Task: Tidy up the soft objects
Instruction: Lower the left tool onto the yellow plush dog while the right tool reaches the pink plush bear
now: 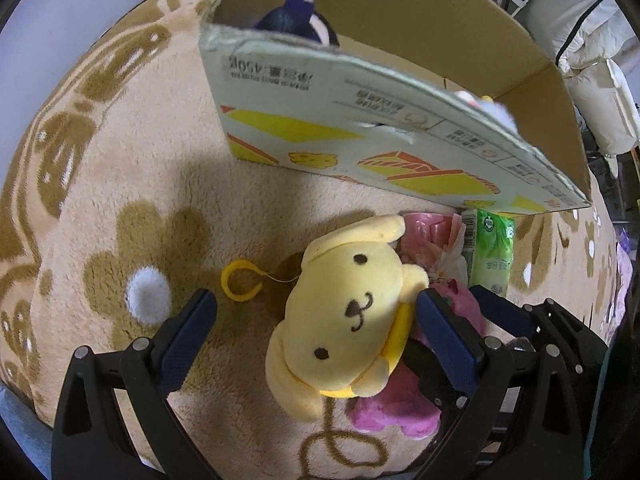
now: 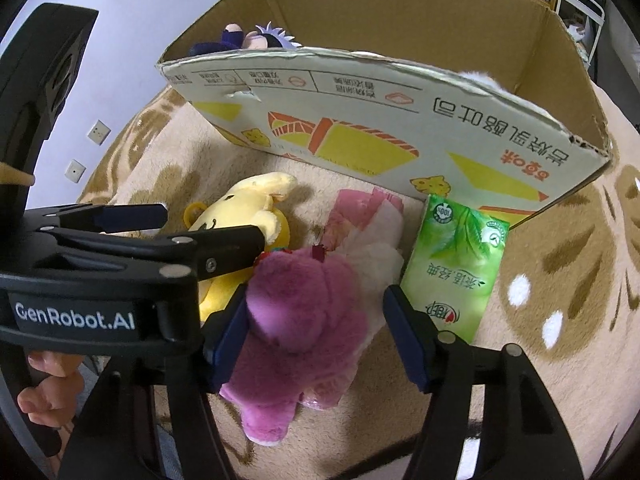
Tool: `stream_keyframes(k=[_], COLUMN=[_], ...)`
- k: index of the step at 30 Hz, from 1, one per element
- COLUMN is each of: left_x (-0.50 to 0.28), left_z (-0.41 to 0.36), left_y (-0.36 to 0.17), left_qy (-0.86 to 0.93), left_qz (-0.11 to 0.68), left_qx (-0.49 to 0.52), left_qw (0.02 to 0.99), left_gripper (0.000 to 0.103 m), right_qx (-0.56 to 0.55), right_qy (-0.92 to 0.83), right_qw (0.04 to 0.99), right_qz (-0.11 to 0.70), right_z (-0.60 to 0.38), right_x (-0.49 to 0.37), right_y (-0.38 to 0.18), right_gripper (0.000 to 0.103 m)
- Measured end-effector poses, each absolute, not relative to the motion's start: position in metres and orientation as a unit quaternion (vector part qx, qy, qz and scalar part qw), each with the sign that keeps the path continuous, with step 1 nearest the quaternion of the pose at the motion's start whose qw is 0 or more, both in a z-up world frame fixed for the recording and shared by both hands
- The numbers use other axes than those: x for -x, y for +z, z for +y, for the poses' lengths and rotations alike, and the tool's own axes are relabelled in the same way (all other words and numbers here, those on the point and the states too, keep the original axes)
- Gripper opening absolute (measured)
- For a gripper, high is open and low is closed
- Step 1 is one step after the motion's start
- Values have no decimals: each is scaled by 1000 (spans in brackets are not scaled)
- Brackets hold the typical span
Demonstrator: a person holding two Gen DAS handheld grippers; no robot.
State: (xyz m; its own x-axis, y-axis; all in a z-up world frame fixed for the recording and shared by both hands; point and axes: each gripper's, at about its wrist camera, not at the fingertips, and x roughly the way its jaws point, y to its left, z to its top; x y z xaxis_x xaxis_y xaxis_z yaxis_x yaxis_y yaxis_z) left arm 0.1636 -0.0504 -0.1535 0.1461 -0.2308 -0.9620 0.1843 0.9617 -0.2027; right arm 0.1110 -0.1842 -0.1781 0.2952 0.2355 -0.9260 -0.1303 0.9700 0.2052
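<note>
A yellow dog plush (image 1: 344, 304) lies face up on the beige carpet, between the wide-apart fingers of my left gripper (image 1: 316, 320); the right finger touches its side and the left one stands clear. Its yellow clip ring (image 1: 240, 282) lies beside it. In the right wrist view the yellow plush (image 2: 240, 208) shows behind my left gripper (image 2: 212, 226). A purple plush toy (image 2: 304, 312) lies to its right, with my right gripper (image 2: 316, 300) closed against its sides. An open cardboard box (image 2: 360, 120) stands just beyond and holds a dark blue plush (image 2: 240, 38).
A green tissue pack (image 2: 456, 268) leans against the box front, with a pink and white wrapped soft item (image 2: 360, 216) beside it. The box wall (image 1: 320, 112) rises close ahead. A hand (image 2: 44, 392) holds the left gripper. Flower-patterned carpet (image 1: 140, 240) spreads to the left.
</note>
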Motion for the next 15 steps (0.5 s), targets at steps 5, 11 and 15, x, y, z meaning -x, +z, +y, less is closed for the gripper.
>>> stream_keyframes(k=[5, 11, 15], left_x=[-167, -169, -174], left_z=[-51, -52, -41], left_y=[-164, -167, -173], left_qy=[-133, -132, -117], left_qz=[650, 649, 661], left_qx=[17, 16, 34], left_qw=[748, 749, 740], left_gripper=[99, 100, 100], right_qx=[-44, -41, -33], right_qy=[115, 122, 118], right_qw=[803, 805, 808], right_qz=[582, 579, 577], right_z=[-184, -181, -179], right_x=[-110, -108, -107], right_y=[-178, -176, -175], right_gripper=[69, 57, 56])
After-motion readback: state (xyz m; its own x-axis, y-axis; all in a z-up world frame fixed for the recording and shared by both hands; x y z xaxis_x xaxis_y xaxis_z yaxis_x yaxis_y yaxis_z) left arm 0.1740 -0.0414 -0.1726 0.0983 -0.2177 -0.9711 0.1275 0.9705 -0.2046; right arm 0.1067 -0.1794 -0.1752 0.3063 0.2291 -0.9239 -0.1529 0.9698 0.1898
